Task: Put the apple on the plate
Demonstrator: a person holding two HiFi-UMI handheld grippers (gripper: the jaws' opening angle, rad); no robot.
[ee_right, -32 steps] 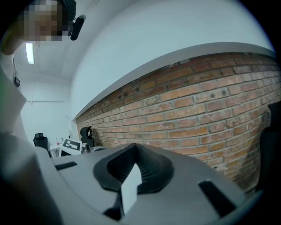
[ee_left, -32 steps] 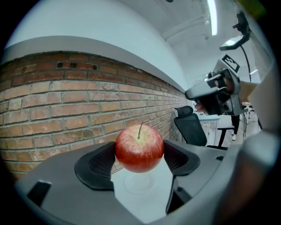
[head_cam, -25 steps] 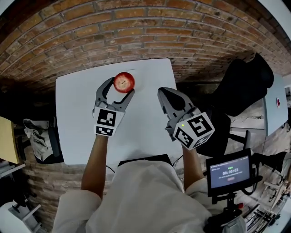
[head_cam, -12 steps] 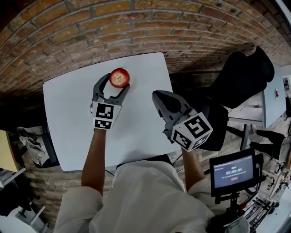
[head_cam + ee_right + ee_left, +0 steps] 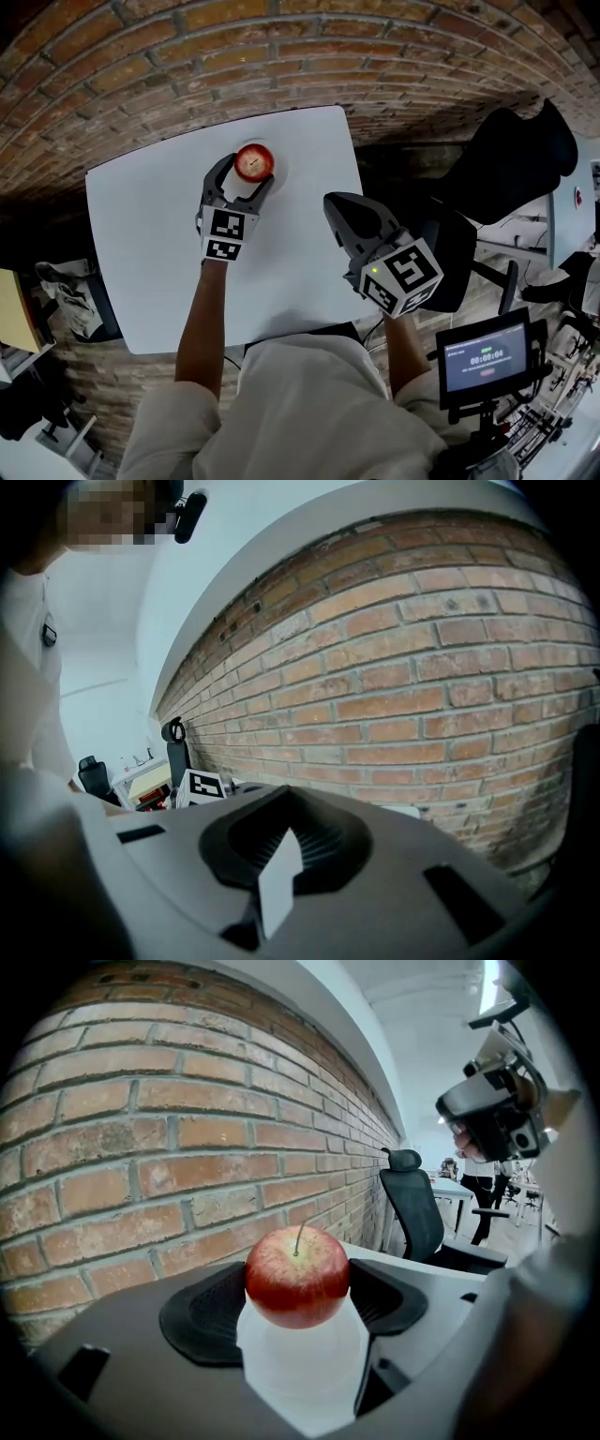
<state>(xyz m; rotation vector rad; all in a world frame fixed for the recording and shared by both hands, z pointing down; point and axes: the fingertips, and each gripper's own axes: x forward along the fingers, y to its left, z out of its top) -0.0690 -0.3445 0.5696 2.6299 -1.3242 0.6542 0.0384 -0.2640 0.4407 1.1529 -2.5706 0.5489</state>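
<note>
A white table [image 5: 141,253] stands before a red brick wall [image 5: 281,56], a black office chair [image 5: 511,169] near it.

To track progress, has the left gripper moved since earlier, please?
Yes. The left gripper, shut on the apple, moved nearer the brick wall, whose bricks look larger.

Setting: office-type lab space, rigged for recording.

Evidence, head view — bare brick wall [image 5: 281,56] at 12 o'clock, with a small white table [image 5: 141,281] standing by it. A black swivel chair [image 5: 511,159] is at about 2 o'clock. At 4 o'clock a small screen [image 5: 483,356] on a stand shows timer-style digits.

Left gripper view: white desks [image 5: 452,1185] at 3 o'clock in an open room beyond. A strip light [image 5: 487,974] runs along the white ceiling at 1 o'clock.

The right gripper [image 5: 339,206] carries a cube of square markers — tracking gear, not household kit.
</note>
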